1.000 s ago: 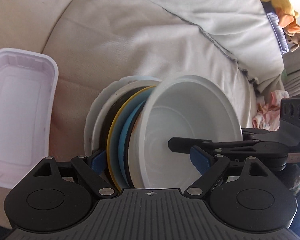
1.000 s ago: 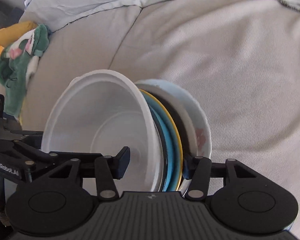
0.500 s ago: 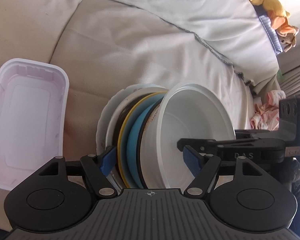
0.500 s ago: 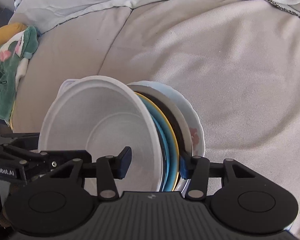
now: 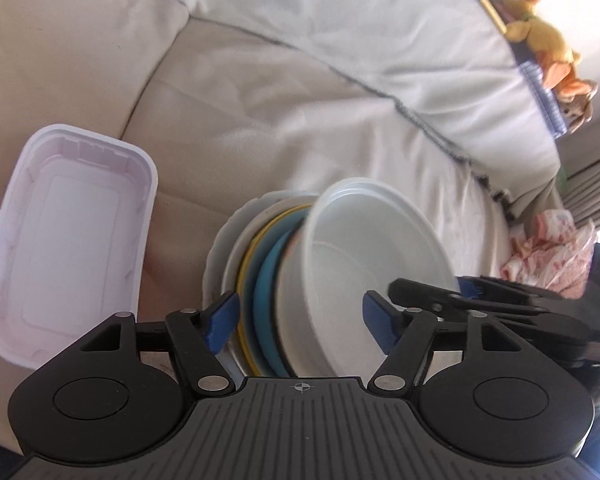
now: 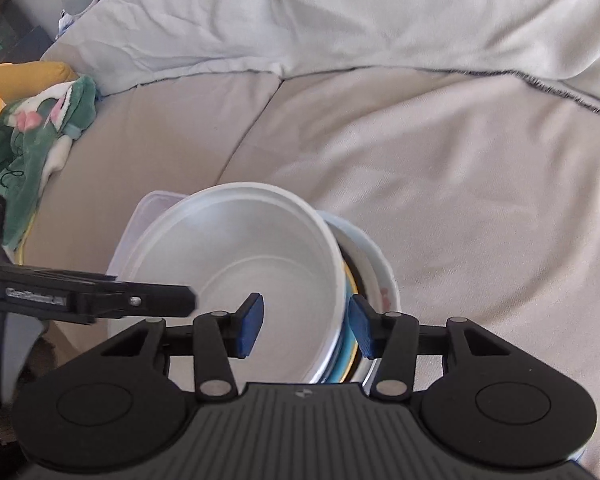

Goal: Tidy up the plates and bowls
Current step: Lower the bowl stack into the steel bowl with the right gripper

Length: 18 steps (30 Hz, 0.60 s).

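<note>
Item: stack of plates (image 5: 256, 280) with a white bowl (image 5: 364, 276) on top, held on edge above a sofa (image 5: 260, 112).

Left hand-held gripper (image 5: 300, 324): clamped across the whole stack.

Right hand-held gripper (image 6: 306, 326): clamped over the bowl's rim and the plates behind it.

White tub (image 5: 64, 248): at 9 o'clock of the stack, lying apart.

Handling advice: keep both clamps firm and level; tilting likely lets plates slide.

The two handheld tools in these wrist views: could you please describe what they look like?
Both match. The left tool and right tool each have a dark grey ribbed body, two round black discs, black linkage arms with silver rivets, and blue pads on the fingers. White lettering, too blurred to read, marks the left tool's side in the right view.
</note>
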{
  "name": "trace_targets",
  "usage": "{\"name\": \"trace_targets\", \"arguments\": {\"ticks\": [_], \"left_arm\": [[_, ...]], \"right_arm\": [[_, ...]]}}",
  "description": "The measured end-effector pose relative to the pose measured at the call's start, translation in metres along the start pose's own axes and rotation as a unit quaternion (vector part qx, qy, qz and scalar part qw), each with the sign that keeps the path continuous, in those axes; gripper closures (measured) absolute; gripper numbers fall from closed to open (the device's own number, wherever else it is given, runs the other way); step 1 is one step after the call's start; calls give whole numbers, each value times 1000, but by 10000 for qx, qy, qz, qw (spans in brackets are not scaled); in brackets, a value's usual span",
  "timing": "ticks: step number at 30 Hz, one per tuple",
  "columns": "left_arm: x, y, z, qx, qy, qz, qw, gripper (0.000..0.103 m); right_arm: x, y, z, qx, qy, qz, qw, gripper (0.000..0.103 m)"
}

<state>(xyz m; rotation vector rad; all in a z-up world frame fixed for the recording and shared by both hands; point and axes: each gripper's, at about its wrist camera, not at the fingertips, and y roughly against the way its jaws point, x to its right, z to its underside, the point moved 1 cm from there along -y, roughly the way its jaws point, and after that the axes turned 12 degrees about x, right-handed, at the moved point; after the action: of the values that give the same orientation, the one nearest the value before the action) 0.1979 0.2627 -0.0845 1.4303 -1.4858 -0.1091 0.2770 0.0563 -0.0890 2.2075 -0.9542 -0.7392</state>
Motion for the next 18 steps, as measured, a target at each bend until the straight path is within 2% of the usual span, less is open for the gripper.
{"name": "trace_targets", "arguments": {"ticks": [1,2,5,7,11,13,15,18], "left_arm": [[2,3,0,30,7,57,10000,40],[6,4,1,41,-23,27,10000,41],[14,6,1,98,-67,-236,9997,43],[20,9,5,189,-251,-466,9984,51],[15,7,13,177,-285,-842,9959,51],[10,4,17,93,-166,-843,9963,51],[9,0,19,-13,-84,-740,9972,51],[13,-1,19,-49,-182,-760,9969,48]], "right_arm": [[0,0,1,16,-58,17,10000,55],[3,-1,2,-9,-139,-37,9999,55],[9,1,4,-61,-303,-173,9994,58],[11,3,6,-94,-371,-241,9990,59],[9,3,12,-21,-407,-116,9991,59],[9,5,16,62,-399,-106,9991,59],[12,2,21,-38,-499,-169,9986,59],[18,0,24,-89,-590,-271,9979,59]]}}
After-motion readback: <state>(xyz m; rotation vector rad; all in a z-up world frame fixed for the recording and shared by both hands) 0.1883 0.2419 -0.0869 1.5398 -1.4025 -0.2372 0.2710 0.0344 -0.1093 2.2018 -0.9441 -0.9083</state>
